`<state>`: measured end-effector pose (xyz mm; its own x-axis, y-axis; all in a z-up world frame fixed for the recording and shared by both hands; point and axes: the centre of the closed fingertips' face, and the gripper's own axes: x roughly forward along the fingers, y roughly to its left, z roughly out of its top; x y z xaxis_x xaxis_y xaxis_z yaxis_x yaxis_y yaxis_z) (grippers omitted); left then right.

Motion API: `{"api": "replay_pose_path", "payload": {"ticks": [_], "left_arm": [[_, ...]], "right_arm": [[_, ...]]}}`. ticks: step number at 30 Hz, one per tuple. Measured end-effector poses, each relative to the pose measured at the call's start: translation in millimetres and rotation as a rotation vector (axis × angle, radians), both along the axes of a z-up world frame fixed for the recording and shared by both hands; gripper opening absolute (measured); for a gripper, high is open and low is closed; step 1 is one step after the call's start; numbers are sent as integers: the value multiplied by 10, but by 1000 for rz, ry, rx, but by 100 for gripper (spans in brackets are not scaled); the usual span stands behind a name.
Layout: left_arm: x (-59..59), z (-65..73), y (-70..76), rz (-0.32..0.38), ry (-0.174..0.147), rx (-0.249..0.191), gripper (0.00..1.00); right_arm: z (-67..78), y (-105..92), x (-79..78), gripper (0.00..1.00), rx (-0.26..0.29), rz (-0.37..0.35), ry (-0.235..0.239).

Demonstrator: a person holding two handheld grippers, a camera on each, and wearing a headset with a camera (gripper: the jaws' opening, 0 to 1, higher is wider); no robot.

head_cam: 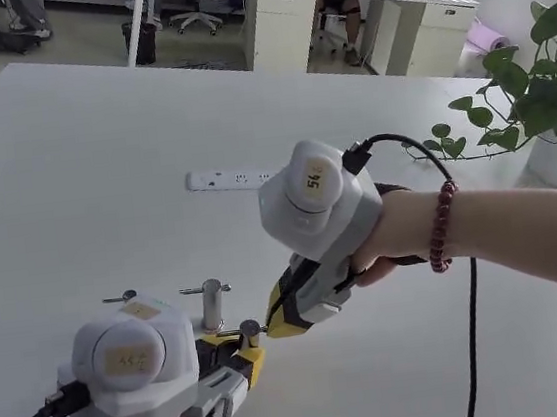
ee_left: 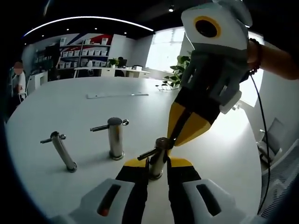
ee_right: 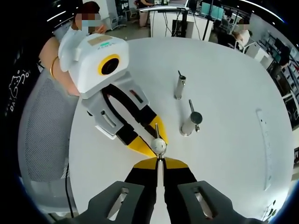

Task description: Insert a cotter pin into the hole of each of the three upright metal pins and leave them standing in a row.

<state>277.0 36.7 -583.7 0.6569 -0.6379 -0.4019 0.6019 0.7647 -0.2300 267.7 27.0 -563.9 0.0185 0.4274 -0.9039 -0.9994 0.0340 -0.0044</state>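
The left gripper (ee_left: pixel 157 163) sits nearest the person, at the left, its jaws clamped on either side of the shaft of the near pin (ee_left: pixel 158 154), which stands upright on the white table (head_cam: pixel 101 148). A cotter (ee_left: pixel 145 153) lies through the hole just under this pin's head, its straight end sticking out to the left. The right gripper (ee_right: pixel 160 162) comes in from the right, tilted down, its yellow-tipped jaws pressed together on the cotter's other end and touching the pin's head; the 2 grippers' tips almost meet there. The hand on the right gripper wears a bead bracelet (head_cam: pixel 443 225), and a black cable (head_cam: pixel 473 347) runs from that gripper back toward the person. Just left of the near pin and slightly farther stands the middle pin (ee_left: pixel 115 139), upright, with its own cotter (ee_left: pixel 100 127) crosswise through the top. Farther left again stands the left pin (ee_left: pixel 63 151), also with a cotter (ee_left: pixel 46 139) through it, so the 3 pins form a row with clear gaps between them. Well beyond the pins a white power strip (head_cam: pixel 230 180) lies flat on the table. At the far right edge a leafy plant (head_cam: pixel 538 98) stands in a white pot.
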Motion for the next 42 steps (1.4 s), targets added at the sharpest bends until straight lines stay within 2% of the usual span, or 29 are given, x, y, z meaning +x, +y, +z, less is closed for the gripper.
{"api": "replay_pose_path", "payload": {"ticks": [12, 18, 27, 37, 42], "left_arm": [[-2, -2, 3, 8, 15, -6, 14], [-13, 64, -8, -5, 1, -12, 16], [-36, 21, 64, -6, 14, 18, 21], [-64, 2, 150, -2, 21, 39, 24], [-91, 18, 218, -29, 5, 72, 27]], "right_arm": [[1, 38, 20, 0, 11, 0, -14], [17, 36, 20, 6, 22, -16, -9], [61, 108, -16, 10, 65, -44, 7], [58, 24, -20, 9, 24, -20, 3], [16, -34, -30, 3, 0, -25, 8]]}}
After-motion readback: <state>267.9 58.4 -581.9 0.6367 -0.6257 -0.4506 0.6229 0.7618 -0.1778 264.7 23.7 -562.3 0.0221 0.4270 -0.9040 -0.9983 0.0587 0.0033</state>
